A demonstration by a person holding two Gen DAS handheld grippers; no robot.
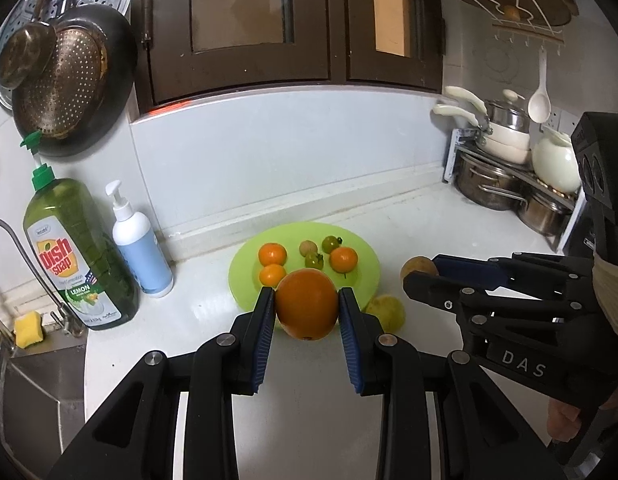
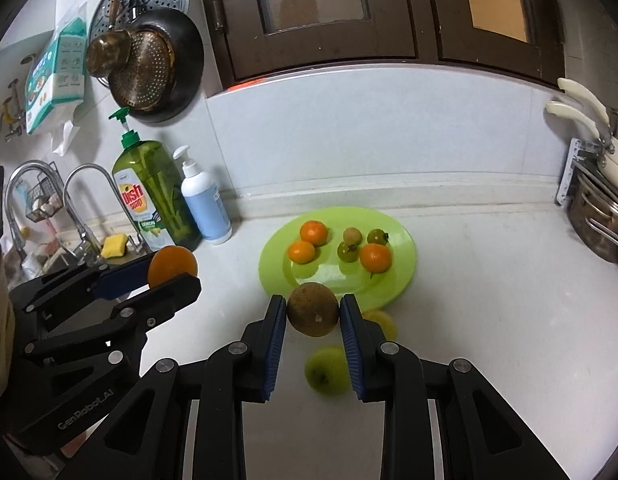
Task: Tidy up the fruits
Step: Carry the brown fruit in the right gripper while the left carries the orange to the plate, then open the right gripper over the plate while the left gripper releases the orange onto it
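My left gripper (image 1: pixel 307 306) is shut on a large orange (image 1: pixel 307 305) and holds it above the near rim of the green plate (image 1: pixel 361 280). My right gripper (image 2: pixel 313 310) is shut on a brown round fruit (image 2: pixel 313 309) above the plate's (image 2: pixel 401 240) front edge. The plate holds three small oranges (image 2: pixel 375 258), two green tomatoes (image 2: pixel 348 251) and a small tan fruit (image 2: pixel 352 235). A yellow-green fruit (image 2: pixel 327 368) and a yellow fruit (image 2: pixel 383 320) lie on the white counter under the right gripper. The yellow-green one (image 1: pixel 386 312) also shows in the left wrist view.
A green dish soap bottle (image 1: pixel 79 256) and a white pump bottle (image 1: pixel 139 248) stand at the left by the sink with a yellow sponge (image 1: pixel 28 328). A rack of steel pots (image 1: pixel 509 184) stands at the right. Pans (image 1: pixel 65 80) hang on the wall.
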